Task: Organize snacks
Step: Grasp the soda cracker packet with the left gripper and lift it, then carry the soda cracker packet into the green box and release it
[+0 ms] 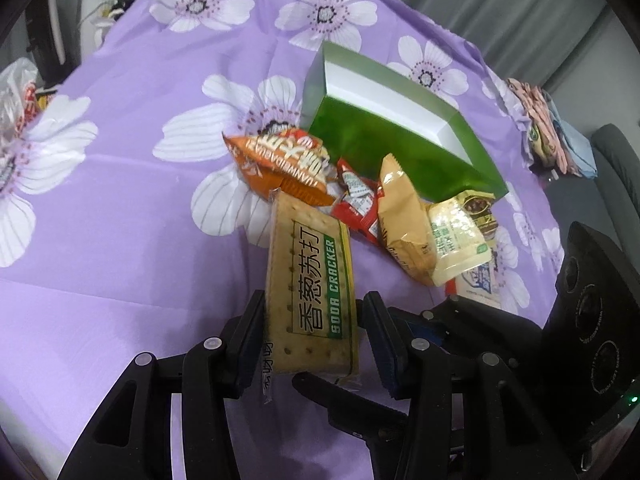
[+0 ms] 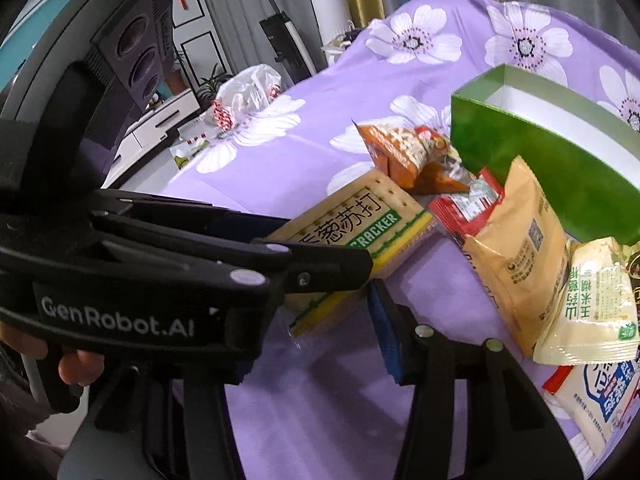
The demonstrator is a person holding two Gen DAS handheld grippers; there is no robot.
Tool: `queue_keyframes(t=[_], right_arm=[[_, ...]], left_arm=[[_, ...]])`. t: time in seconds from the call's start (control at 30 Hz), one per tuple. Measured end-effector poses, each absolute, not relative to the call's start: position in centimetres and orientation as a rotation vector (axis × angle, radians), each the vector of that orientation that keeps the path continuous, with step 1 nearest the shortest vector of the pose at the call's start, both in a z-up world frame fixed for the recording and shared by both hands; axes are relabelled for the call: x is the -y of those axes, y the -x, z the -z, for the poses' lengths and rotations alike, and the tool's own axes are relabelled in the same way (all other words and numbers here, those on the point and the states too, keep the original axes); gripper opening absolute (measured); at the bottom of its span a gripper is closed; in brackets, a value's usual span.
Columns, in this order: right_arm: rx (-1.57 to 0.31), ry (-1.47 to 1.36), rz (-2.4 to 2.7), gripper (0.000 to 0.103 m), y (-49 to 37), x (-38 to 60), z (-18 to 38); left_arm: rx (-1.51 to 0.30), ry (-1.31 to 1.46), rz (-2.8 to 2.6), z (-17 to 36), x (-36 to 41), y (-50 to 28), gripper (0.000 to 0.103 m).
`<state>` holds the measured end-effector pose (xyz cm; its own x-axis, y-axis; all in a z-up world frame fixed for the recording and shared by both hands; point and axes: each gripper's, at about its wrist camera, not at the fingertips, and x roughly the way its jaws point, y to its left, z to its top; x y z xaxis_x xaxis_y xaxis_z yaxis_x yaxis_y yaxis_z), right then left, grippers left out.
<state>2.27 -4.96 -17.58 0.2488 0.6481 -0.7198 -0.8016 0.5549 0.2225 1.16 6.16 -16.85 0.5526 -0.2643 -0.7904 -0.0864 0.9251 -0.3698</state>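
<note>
The left gripper (image 1: 312,312) has its two black jaws pressed against the long sides of a flat, rectangular soda cracker packet (image 1: 310,280), clear-wrapped with a green and yellow band, and holds it tilted above the purple, white-flowered cloth (image 1: 120,208) that covers the table. In the right wrist view the same packet (image 2: 360,220) sticks out beyond the left gripper's fingers (image 2: 320,268), clear of the cloth (image 2: 320,380).

The right gripper (image 2: 316,328) sits just beneath and beside that packet. One blue-padded finger (image 2: 386,336) is plain to see, but the other is hidden behind the left tool, so I cannot tell whether it is gripping anything.

Towards the middle of the table stands an open green cardboard box (image 1: 384,132) with a white inside. Against its near wall lies a heap of snacks: an orange crinkled bag (image 1: 280,160) on the left, a small red wrapper (image 1: 356,200) next to it, a tan paper-look pouch (image 1: 404,220) leaning over that, and a pale yellow sachet with green lettering (image 1: 460,240) nearest the right edge. A white and blue packet (image 2: 596,400) lies flat just in front of the sachet.

A crumpled white plastic bag (image 1: 20,96) sits at the far left edge.
</note>
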Motion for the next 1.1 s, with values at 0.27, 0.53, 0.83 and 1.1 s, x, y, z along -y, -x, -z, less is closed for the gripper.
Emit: queue_keyframes(t=[0.27,0.53,0.83,1.1], right_arm=[[-0.762,0.204,-1.001,0.051,-0.9,5.4,14.6],[-0.67,0.186,-0.966,0.051,-1.0,6.7,12.0],[-0.627,0.15,-0.902,0.051,-2.2,8.8,11.1],[-0.597,0.112,-0.84,0.051,-4.2,10.8,10.4]], left_arm=[[-0.911,0.366,0.098,13.6,-6.0,0.3,0.049],[-0.832,0.323,0.131,10.4,-4.8,0.4,0.049],[-0.818,0.276,0.179,9.2,-2.5,-1.5,0.049],[-0.809,0.233,0.235,8.2,-0.1,-4.3,0.049]])
